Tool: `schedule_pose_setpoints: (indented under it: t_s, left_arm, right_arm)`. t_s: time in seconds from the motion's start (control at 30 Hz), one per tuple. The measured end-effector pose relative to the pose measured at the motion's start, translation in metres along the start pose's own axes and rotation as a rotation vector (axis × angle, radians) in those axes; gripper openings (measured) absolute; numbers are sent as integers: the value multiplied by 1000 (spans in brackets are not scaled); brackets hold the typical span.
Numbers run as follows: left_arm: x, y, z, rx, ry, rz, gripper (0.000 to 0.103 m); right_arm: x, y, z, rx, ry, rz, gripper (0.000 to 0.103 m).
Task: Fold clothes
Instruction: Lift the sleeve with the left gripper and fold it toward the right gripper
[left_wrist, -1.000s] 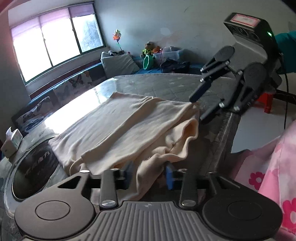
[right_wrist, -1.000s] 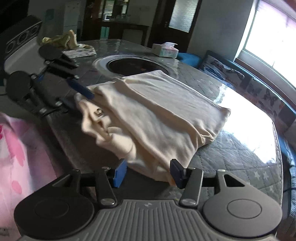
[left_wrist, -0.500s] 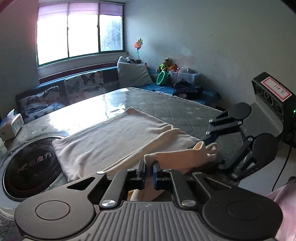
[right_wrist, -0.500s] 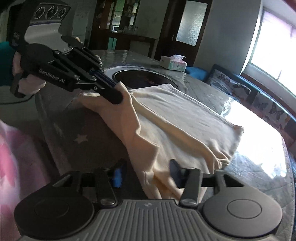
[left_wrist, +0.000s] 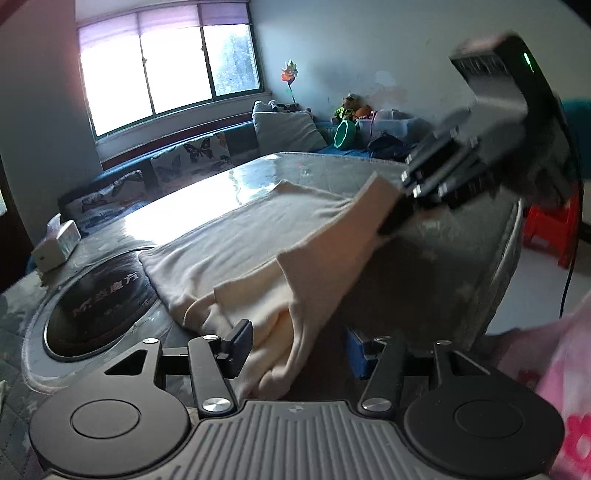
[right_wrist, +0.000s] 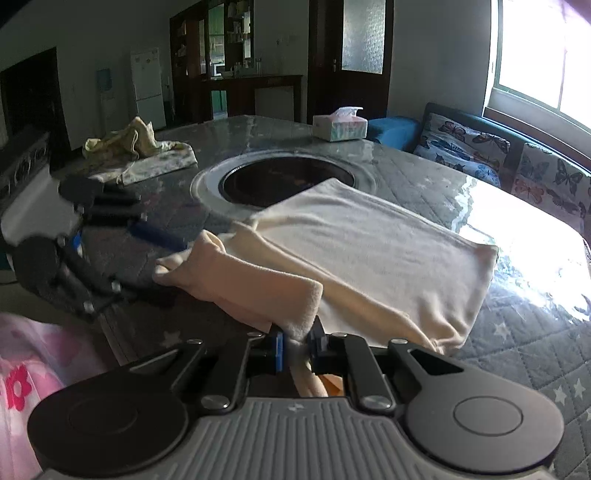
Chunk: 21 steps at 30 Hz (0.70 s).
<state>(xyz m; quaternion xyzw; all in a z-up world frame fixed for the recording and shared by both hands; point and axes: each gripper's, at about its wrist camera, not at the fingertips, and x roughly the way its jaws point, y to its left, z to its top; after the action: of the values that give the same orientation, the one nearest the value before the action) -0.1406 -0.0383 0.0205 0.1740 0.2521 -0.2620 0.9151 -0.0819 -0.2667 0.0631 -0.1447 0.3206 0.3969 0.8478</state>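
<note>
A cream garment (left_wrist: 240, 243) lies folded on the grey quilted table (left_wrist: 443, 266). Its near edge is pulled up into a ridge (right_wrist: 258, 280) between my two grippers. My right gripper (right_wrist: 298, 345) is closing and its pads pinch one end of that ridge; in the left wrist view the right gripper (left_wrist: 393, 219) holds the cloth corner off the table. My left gripper (left_wrist: 295, 349) is opening: cloth hangs loose between its spread jaws without the pads pressing. From the right wrist, the left gripper (right_wrist: 162, 266) stands open around the other end.
A round dark hotplate (right_wrist: 284, 181) is set into the table beside the garment. A tissue box (right_wrist: 340, 123) and a heap of yellowish clothes (right_wrist: 129, 147) sit farther back. The person's pink floral clothing (right_wrist: 22, 369) is at the near table edge. A red stool (left_wrist: 550, 229) stands on the floor.
My left gripper, shut on the cloth half a second ago, has opened around it. My right gripper has closed on the garment's edge and lifted it a little.
</note>
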Motion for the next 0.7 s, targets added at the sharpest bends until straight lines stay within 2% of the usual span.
schedule_pose_setpoints:
  t_s: [0.13, 0.2, 0.3, 0.53, 0.7]
  left_arm:
    - [8, -3, -5, 74, 2, 39, 55]
    - [12, -3, -8, 104, 1, 48, 33]
    - [12, 0, -11, 97, -3, 50, 15]
    - [-17, 6, -2, 30, -55, 29, 12]
    - [-53, -3, 4, -16, -42, -26, 12]
  right_arm:
    - [-1, 1, 6, 3, -11, -11, 11]
    - [-1, 2, 6, 6, -15, -25, 11]
    - [-3, 4, 2, -2, -19, -45, 10]
    - [-23, 14, -5, -2, -48, -45, 9]
    - [-57, 30, -8, -25, -39, -7, 9]
